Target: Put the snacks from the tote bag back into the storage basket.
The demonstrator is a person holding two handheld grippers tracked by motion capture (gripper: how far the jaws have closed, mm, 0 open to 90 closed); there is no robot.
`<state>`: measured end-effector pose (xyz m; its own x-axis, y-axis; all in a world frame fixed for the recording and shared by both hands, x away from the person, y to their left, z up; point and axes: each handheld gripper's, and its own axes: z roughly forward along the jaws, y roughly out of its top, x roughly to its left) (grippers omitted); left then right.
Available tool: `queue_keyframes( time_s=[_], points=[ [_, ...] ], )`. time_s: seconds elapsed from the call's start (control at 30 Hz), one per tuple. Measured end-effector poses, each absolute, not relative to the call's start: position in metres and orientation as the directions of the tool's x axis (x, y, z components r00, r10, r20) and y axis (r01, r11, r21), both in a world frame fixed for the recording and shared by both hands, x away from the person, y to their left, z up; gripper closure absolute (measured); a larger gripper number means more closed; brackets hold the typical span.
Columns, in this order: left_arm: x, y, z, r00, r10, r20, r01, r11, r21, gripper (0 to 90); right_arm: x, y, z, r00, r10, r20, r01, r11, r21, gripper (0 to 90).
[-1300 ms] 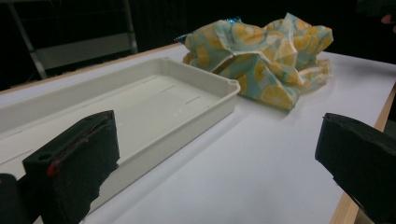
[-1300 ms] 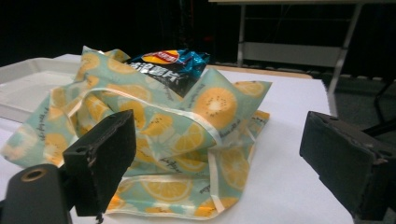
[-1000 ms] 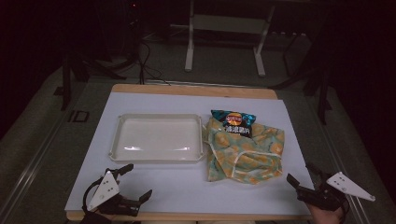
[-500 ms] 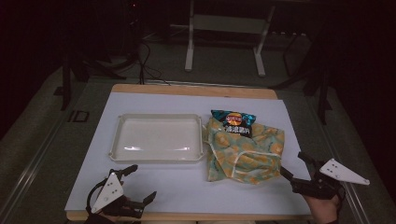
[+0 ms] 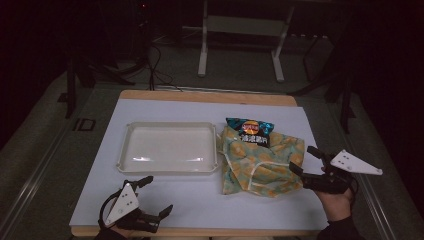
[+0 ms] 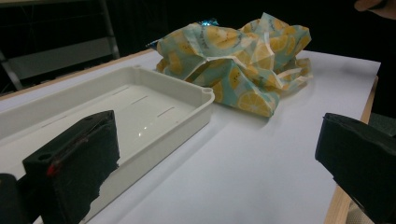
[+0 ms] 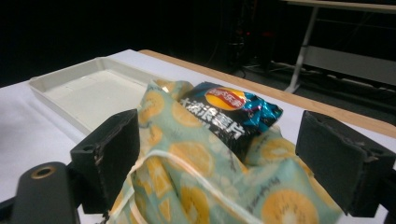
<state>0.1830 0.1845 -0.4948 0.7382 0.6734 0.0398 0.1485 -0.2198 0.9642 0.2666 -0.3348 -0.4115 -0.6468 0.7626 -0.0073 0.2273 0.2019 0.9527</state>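
Centre-right on the white table top (image 5: 200, 205) lies the lemon-print cloth bag (image 5: 260, 162), crumpled and flat, with a bag of crisps (image 5: 250, 131) half in its mouth, the printed end poking out toward the far edge. That open mouth faces away from the person, which likely explains the approach from the near side. The right gripper (image 5: 306, 162) sits at the bag's right edge, jaws spread wide and empty; in the right gripper view they straddle the cloth, so a pinch on the fabric looks imminent. Just left of the bag, touching or nearly so, rests an empty white tray (image 5: 170, 167), perhaps the destination. The left gripper (image 5: 154, 196) hovers near the front edge, released, holding nothing, apparently waiting.
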Motion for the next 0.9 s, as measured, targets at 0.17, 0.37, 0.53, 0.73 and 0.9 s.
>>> queue_keyframes(
  time_s=[0.17,0.37,0.53,0.73,0.9],
  points=[
    [0.184,0.187,-0.494,0.732,0.68,0.047,0.142,-0.219,0.965,0.1,0.283,-0.327,-0.399,-0.644,0.764,-0.034,0.204,0.215,0.955,17.7],
    [0.184,0.188,-0.495,0.734,0.678,0.045,0.143,-0.22,0.965,0.1,0.306,-0.321,-0.387,-0.641,0.767,-0.04,0.192,0.211,0.959,17.8],
    [0.183,0.186,-0.495,0.74,0.67,0.052,0.143,-0.233,0.962,0.1,0.335,-0.316,-0.382,-0.648,0.761,-0.034,0.211,0.223,0.952,20.2],
    [0.184,0.186,-0.495,0.741,0.669,0.051,0.143,-0.232,0.962,0.1,0.363,-0.31,-0.38,-0.657,0.753,-0.036,0.235,0.251,0.939,24.1],
    [0.184,0.186,-0.496,0.744,0.667,0.052,0.144,-0.236,0.961,0.1,0.386,-0.303,-0.385,-0.665,0.747,-0.016,0.274,0.264,0.925,25.7]
  ],
)
